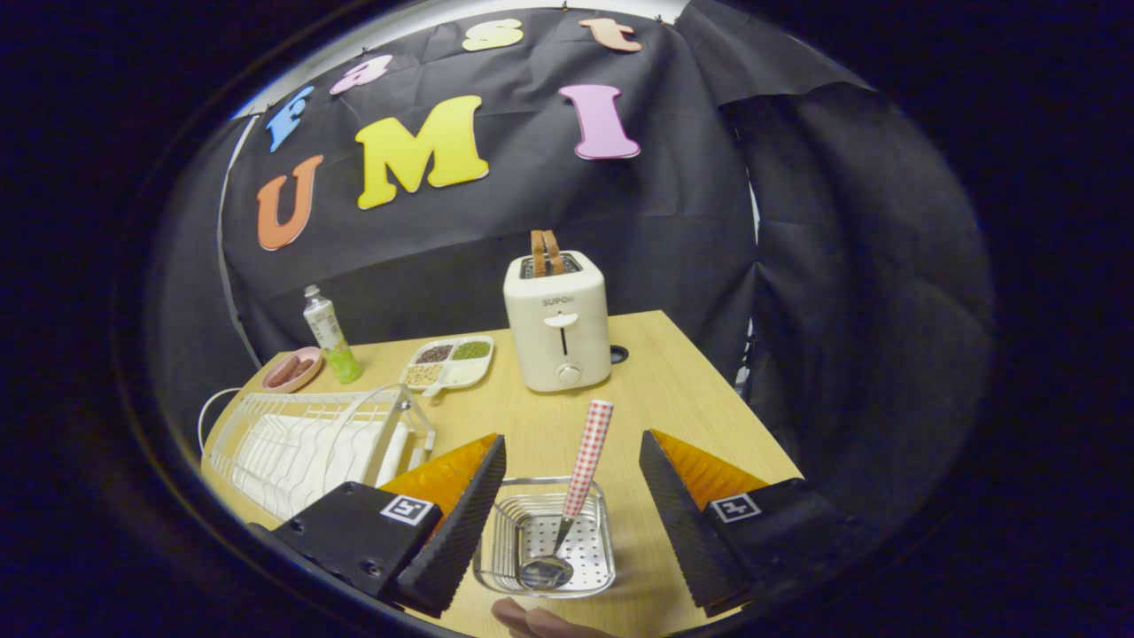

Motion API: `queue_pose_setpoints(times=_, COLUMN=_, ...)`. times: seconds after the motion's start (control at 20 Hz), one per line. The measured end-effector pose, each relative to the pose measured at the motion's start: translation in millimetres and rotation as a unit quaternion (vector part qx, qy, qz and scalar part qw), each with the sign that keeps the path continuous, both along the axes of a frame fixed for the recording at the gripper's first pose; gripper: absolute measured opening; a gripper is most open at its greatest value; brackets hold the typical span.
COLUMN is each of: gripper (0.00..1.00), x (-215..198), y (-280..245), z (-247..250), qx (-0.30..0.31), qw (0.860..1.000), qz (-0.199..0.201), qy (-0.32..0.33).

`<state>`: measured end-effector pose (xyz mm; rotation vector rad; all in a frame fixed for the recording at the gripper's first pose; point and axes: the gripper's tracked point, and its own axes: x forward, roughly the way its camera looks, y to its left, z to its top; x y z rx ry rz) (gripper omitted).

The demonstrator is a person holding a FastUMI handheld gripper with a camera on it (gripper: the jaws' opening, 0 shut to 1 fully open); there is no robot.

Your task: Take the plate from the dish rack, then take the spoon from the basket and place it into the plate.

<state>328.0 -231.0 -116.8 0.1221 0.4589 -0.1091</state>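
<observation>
**Spoon pickup pending; tongs standing apart**

Tongs (572, 496) are hanging wide open and gripping nothing, straddling the wire basket (496, 567) on the surface (673, 390). Spoon (576, 492) is leaning in that basket, bowl down, checked handle rising between the fingers. Dish rack (310, 439) is sitting beside the basket. Recommended: centre on the handle and close squarely, then lift straight, avoiding the basket rim.

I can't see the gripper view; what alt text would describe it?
Open tongs hover over a wire basket on a wooden table, where a spoon with a checked handle stands between the fingers. Beyond sit a white toaster, a dish rack, a snack tray, a bottle and a pink dish.
</observation>
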Motion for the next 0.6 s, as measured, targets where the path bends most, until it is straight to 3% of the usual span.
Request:
queue_pose_setpoints(times=0.25, gripper=0.32, x=22.1, y=-2.9, z=-13.3, qx=0.030, qw=0.999, qz=0.003, qy=0.010)
queue_pose_setpoints(times=0.35, gripper=0.21, x=23.2, y=1.0, z=-6.3, qx=0.047, qw=0.999, qz=0.002, qy=-0.012)
queue_pose_setpoints(times=0.6, gripper=0.15, x=14.3, y=2.4, z=13.2, qx=0.047, qw=0.997, qz=-0.008, qy=-0.056)
